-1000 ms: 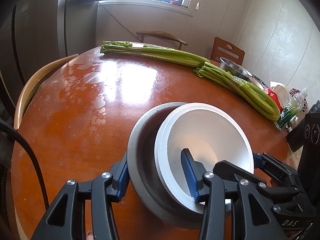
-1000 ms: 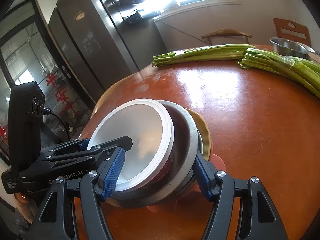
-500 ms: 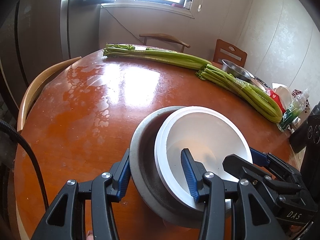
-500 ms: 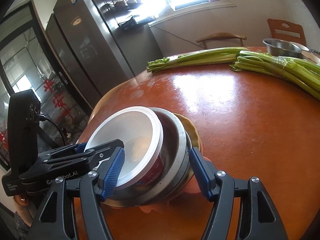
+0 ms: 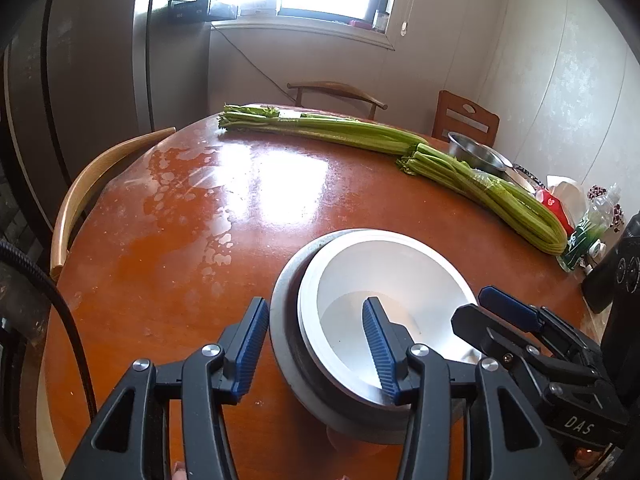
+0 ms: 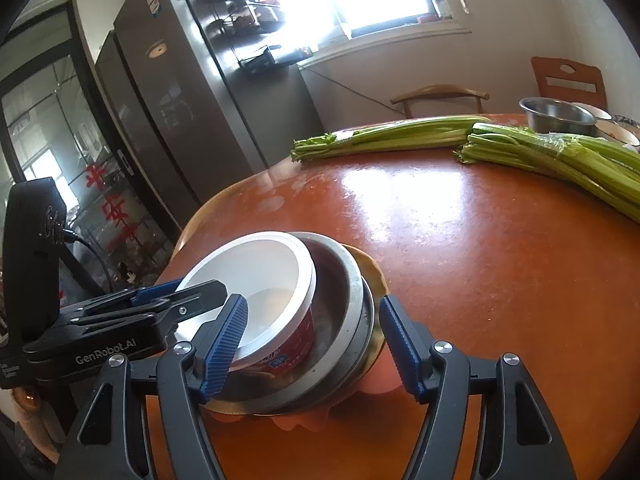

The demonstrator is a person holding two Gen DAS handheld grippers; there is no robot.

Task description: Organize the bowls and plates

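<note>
As I look along my left fingers: the stack sits dead ahead on the table [image 5: 180,260], a white bowl [image 5: 392,272] nested in a metal bowl [image 5: 284,320].
Left gripper [image 5: 315,303]: partly open; one pad is outside the metal rim and one inside the white bowl. I cannot tell if they press.
Crowding: the right gripper [image 5: 520,320] reaches in from the far side of the same stack.
Open room: bare tabletop ahead and to my left; celery [image 5: 500,204] lies well apart across the far side.

Right wrist view, stack: both bowls tilt toward the left gripper over a yellow plate [image 6: 370,272], near the table's edge.
Right gripper: jaws opening and wide around the stack, gripping nothing; the outer pad stands clear of the metal rim.
Nearer hand: both are at the stack.
Judgement: the next move depends on a level stack and two grippers that don't collide.
</note>
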